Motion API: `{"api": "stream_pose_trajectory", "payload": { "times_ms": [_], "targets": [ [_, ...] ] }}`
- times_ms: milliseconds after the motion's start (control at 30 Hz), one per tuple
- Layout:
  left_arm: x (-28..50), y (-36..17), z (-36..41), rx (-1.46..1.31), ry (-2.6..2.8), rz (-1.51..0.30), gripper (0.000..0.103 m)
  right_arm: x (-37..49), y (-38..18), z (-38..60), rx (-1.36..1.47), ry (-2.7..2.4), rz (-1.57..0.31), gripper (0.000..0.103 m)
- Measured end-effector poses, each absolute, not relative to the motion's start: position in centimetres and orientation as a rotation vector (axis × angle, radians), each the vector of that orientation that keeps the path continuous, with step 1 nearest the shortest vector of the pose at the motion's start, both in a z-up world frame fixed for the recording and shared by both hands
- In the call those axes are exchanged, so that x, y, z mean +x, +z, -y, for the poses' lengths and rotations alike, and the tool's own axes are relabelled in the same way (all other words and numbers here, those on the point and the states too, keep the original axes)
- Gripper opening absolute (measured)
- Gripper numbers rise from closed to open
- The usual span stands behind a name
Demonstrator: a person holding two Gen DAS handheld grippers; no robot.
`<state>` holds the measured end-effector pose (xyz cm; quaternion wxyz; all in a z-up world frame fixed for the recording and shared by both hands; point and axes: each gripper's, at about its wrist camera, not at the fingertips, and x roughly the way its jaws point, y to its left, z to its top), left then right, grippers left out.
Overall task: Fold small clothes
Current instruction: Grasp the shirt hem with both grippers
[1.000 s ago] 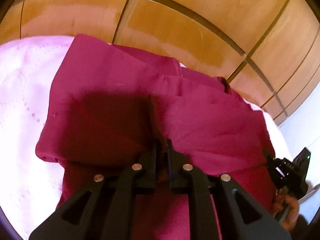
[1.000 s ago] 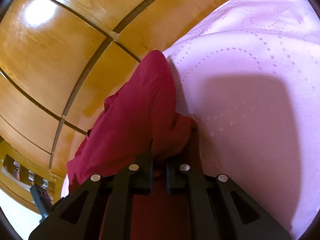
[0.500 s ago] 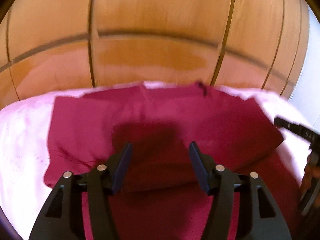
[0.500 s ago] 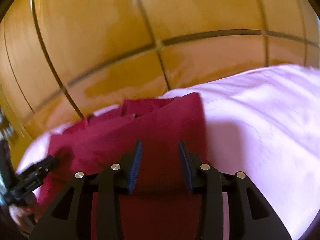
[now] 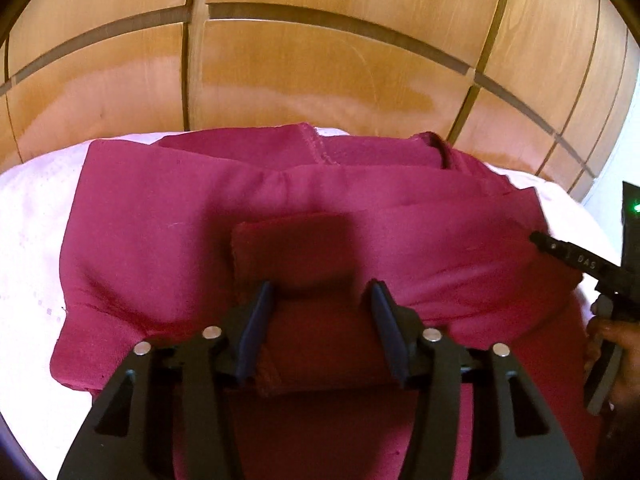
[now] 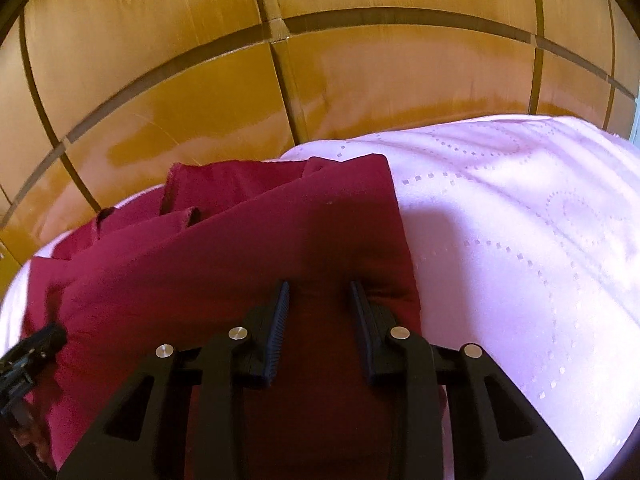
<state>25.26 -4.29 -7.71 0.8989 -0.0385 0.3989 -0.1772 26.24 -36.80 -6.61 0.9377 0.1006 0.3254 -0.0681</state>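
Both grippers have let go of the maroon garment (image 5: 168,248) they pinched a second ago and drawn back from it. Left gripper (image 5: 322,296): jaws have just been opening further, now spread, pads clear of the cloth beneath. Right gripper (image 6: 320,292): jaws parted, lately narrowing somewhat; a cloth ridge appears to rise between them, contact uncertain in shadow. Garment lies folded in layers on the pale pink bedcover (image 6: 520,220), at its far edge, near the wooden panelling (image 5: 320,60).
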Motion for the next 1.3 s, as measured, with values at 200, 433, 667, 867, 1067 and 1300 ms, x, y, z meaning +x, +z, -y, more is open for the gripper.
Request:
{"api": "stream_pose_trajectory", "payload": {
  "times_ms": [200, 433, 667, 867, 1067, 1300],
  "targets": [
    [21.6, -6.8, 4.0, 0.001, -0.403, -0.840, 0.096, 20.7, -4.8, 34.9, 0.177, -0.115, -0.659, 0.043],
    [17.0, -7.7, 1.0, -0.091, -0.387, -0.913, 0.096, 16.0, -5.3, 32.5, 0.132, -0.094, -0.700, 0.046],
    [12.5, -7.8, -1.0, -0.092, -0.374, -0.903, 0.096, 13.0, -6.6, 31.6, 0.134, -0.094, -0.741, 0.060],
    [10.1, -7.6, -2.4, -0.099, -0.362, -0.906, 0.100, 10.7, -6.2, 31.3, 0.114, -0.065, -0.721, 0.068],
    [8.6, -7.2, -3.7, -0.127, -0.357, -0.911, 0.101, 8.0, -5.6, 31.8, 0.111, -0.058, -0.710, 0.068],
    [6.9, -6.3, -7.7, -0.215, -0.322, -0.909, 0.101, 4.8, -5.3, 35.5, 0.271, 0.076, -0.721, 0.068]
  ]
}}
